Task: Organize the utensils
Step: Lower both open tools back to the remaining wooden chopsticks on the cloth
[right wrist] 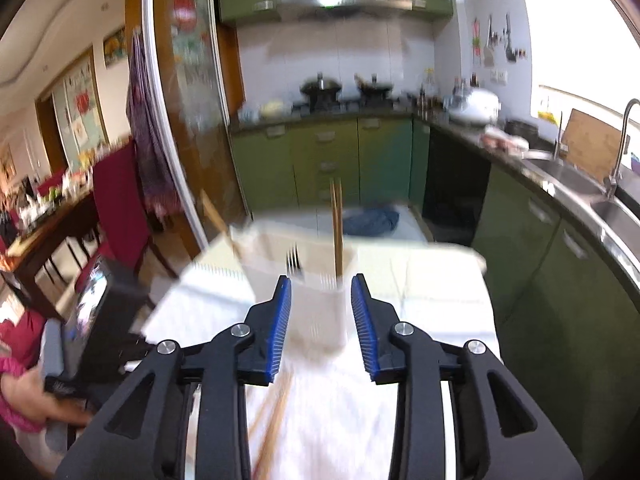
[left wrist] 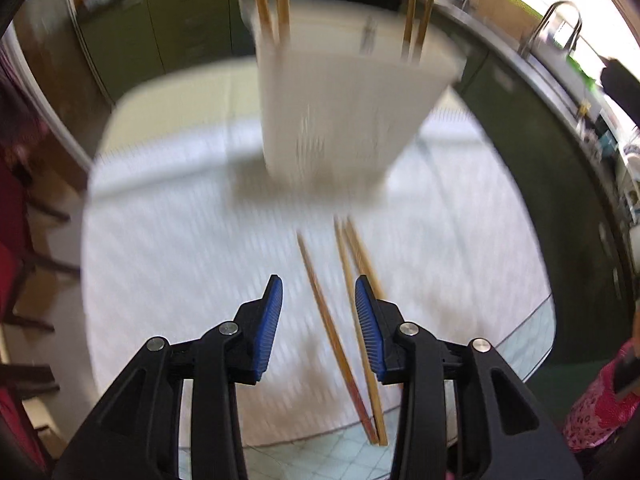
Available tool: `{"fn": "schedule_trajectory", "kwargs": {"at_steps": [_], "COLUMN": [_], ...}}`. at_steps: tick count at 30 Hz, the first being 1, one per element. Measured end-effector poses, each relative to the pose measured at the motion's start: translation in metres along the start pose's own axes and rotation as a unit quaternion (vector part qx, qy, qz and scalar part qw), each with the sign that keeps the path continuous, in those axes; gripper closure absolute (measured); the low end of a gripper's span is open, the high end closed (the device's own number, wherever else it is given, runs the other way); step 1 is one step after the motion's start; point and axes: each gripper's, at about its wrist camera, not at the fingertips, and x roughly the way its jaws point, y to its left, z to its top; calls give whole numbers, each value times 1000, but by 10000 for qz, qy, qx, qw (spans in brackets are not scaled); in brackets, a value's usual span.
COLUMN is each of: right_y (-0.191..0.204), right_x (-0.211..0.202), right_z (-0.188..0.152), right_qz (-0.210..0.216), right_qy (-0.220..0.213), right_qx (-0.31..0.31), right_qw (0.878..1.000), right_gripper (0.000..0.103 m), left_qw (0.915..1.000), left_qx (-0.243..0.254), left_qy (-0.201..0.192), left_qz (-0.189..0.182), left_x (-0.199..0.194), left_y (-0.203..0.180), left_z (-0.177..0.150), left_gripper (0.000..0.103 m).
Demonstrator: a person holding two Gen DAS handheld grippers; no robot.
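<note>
Three loose chopsticks [left wrist: 340,320] on table [left wrist: 160,240], four upright in white holder [left wrist: 344,112]

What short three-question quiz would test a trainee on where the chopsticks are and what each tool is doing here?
1. True or false: the left tool is clamped on a chopstick.
2. Where are the chopsticks still to be sorted? A. loose chopsticks lying on the white cloth; B. in the sink; C. on the stove.
3. Fill in: chopsticks already put away stand upright in the white ____.

Key:
1. False; its pads are apart, a chopstick lies below between them.
2. A.
3. Holder; a fork also stands in it, ahead of the empty right tool.
</note>
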Motion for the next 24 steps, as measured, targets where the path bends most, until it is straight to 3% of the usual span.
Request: {"fn": "schedule_trajectory", "kwargs": {"at_steps": [6,12,16,18,20,24], "right_y": [-13,-24,-30,-30,-26,-6], "right_x": [23,52,62,69,75,100], "right_z": [-64,-112,-121,-108,-108,-110], "right_qz": [-107,-44,27,74,111,398], "right_qy": [1096,1798,1935,1995,2066,2428], "right_qx": [-128,-41,73,90,51,-19], "right_qw": [9938,9837,9811,9798,9783,9692], "right_gripper": [71,71,71,71,71,71], "left_qw": [9984,9963,9939,9931,9930,9926], "left_qx": [-30,-223,-288,-239,-172,26], "left_qy": [532,725,968,1001,986,1004], "left_qz": [170,403,447,554,620,678], "left_x": [40,57,71,76,78,81], "left_y": [-10,-11,-13,-16,-21,-26], "left_z": [-9,-5,-6,-7,-6,-7], "left_gripper": [67,67,77,80,89,93]}}
